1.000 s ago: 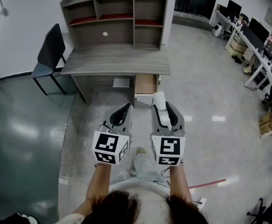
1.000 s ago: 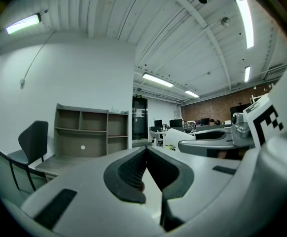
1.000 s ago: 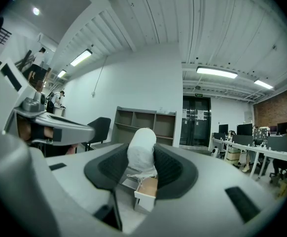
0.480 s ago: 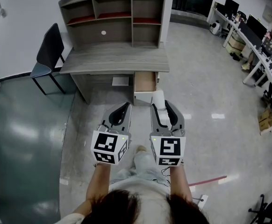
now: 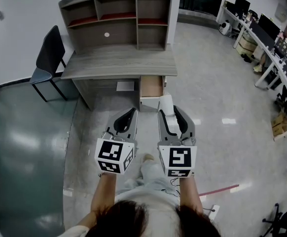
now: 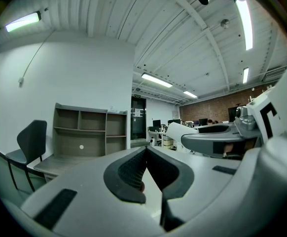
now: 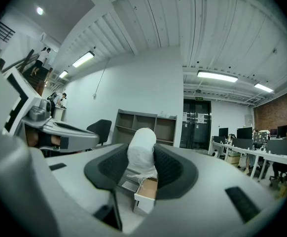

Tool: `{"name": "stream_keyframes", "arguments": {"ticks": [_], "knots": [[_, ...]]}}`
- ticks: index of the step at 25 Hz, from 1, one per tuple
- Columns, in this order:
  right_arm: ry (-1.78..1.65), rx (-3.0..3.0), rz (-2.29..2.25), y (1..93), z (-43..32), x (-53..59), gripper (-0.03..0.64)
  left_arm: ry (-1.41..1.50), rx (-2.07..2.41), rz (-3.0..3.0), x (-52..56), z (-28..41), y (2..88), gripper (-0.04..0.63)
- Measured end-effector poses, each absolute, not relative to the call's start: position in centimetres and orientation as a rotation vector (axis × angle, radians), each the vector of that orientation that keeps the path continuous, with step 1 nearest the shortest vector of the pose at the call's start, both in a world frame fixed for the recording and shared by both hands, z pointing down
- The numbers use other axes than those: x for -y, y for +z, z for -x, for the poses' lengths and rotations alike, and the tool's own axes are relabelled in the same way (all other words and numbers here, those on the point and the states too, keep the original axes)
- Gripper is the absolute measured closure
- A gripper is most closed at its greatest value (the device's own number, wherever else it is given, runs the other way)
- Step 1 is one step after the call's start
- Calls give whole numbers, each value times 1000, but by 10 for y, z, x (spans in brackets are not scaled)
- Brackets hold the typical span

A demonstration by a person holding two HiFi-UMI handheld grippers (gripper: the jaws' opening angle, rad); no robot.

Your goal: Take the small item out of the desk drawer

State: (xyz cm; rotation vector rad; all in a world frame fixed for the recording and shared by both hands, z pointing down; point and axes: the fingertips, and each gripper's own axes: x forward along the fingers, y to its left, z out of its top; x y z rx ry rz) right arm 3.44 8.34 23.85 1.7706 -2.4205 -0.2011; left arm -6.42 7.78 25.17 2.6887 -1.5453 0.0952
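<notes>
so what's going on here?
A person stands back from the desk with a gripper in each hand, both held in the air and pointing toward it. The right gripper is shut on a white roll, so the item is out of the drawer. The drawer stands open under the right end of the desk. The left gripper has its jaws together and holds nothing.

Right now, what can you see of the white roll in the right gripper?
The white roll looks like wound gauze or cloth: a cylinder with a rounded end and frayed threads at its lower edge. The right gripper clamps its sides, and its end pokes past the fingertips. It hangs in the air, touching nothing else.
</notes>
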Motion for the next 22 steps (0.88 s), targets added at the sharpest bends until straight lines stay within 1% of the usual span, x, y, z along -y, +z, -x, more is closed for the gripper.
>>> {"name": "stream_keyframes", "arguments": {"ticks": [22], "knots": [[-165, 2400, -1774, 246, -35, -89, 443, 85, 1516, -2691, -79, 63, 252, 580]]}}
